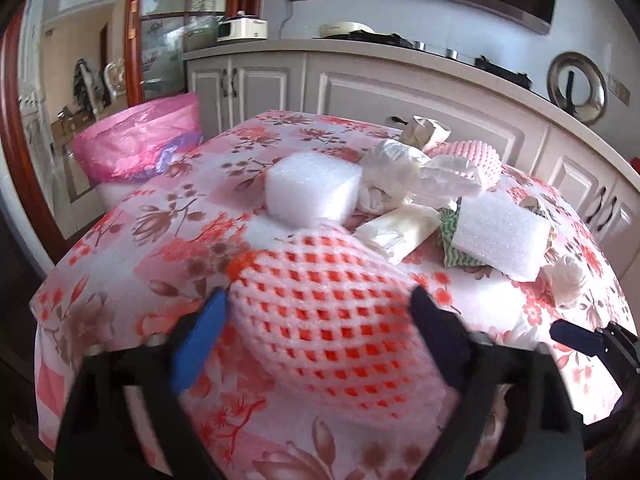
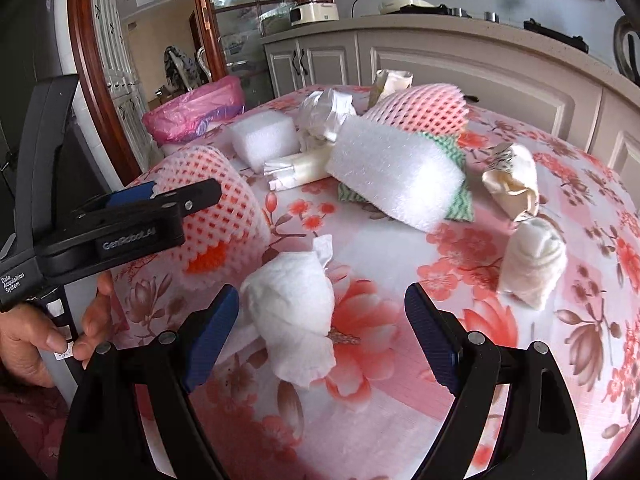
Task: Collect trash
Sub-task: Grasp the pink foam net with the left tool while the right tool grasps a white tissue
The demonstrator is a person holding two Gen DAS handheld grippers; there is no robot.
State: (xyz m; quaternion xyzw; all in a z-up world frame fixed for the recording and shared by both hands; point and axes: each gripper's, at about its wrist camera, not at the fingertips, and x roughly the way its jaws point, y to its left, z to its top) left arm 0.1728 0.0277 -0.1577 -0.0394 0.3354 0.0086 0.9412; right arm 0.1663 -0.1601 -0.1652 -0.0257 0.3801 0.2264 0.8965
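A pink foam net sleeve (image 1: 328,320) lies near the front of the table's floral cloth (image 1: 120,264). My left gripper (image 1: 320,296) straddles it, with a blue pad touching each flank. In the right wrist view the same net (image 2: 236,216) sits under the left gripper (image 2: 180,196), which a person's hand (image 2: 40,340) holds. My right gripper (image 2: 322,292) stands open around a crumpled white tissue wad (image 2: 292,312). The wad lies close to the left finger and well clear of the right one.
A bin lined with a pink bag (image 1: 140,148) stands past the table's far left corner. Mid-table lie two white foam blocks (image 1: 312,192) (image 2: 396,176), a second pink net (image 2: 424,108), a green cloth (image 2: 456,200) and more wads (image 2: 532,264). Cabinets run behind.
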